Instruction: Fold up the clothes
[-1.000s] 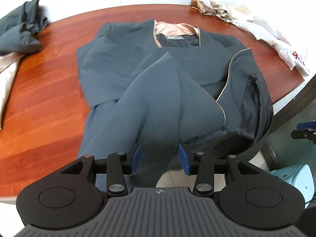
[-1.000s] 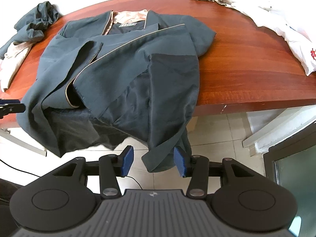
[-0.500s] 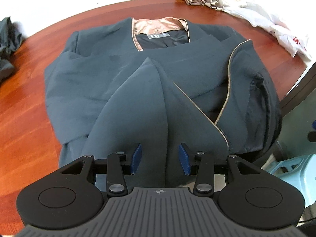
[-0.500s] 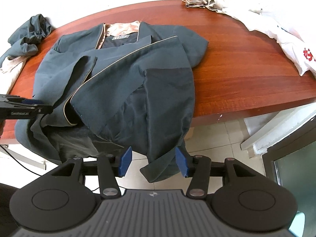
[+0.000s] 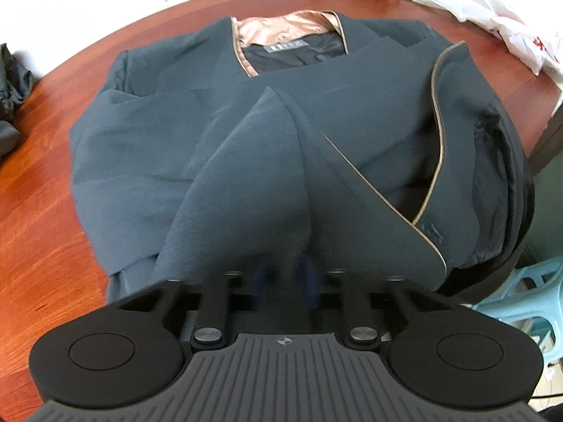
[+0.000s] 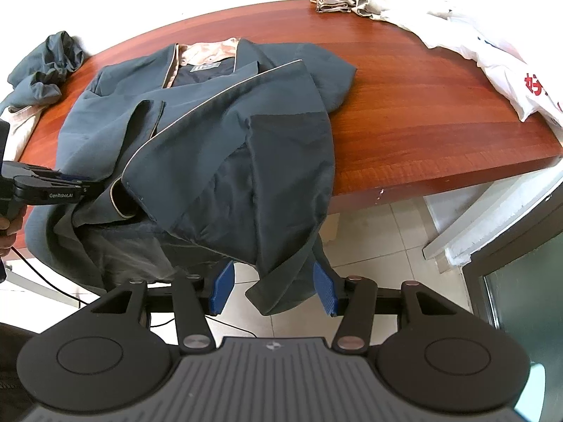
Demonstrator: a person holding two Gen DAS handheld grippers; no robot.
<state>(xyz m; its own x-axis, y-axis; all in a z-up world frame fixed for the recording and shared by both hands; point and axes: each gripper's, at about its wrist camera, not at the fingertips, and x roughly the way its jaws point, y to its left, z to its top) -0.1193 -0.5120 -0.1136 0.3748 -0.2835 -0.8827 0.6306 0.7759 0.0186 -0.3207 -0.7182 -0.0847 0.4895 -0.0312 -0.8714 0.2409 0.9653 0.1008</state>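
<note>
A dark teal jacket point(image 5: 246, 147) with a gold satin collar lies open-side up on the red-brown table point(image 5: 35, 211), its near hem and one sleeve hanging over the front edge. My left gripper point(image 5: 286, 274) is at the raised fold of the front panel. Its jaws are closing, blurred, with the cloth pinched between them. From the right wrist, the left gripper point(image 6: 89, 186) grips the jacket point(image 6: 228, 133) at its lower left edge. My right gripper point(image 6: 273, 286) is open below the table edge, the hanging sleeve end between its fingers without touching the pads.
A crumpled dark garment point(image 6: 45, 66) lies at the table's point(image 6: 422, 105) far left. Pale clothes and a white bag point(image 6: 492, 45) lie at the far right. A light blue stool point(image 5: 520, 299) stands on the floor at right. A hand point(image 6: 7, 225) holds the left gripper.
The left gripper has come down and in over the jacket's near front panel, and its jaws have gone from wide apart to nearly together on the fold. The right gripper's jaws stand slightly wider.
</note>
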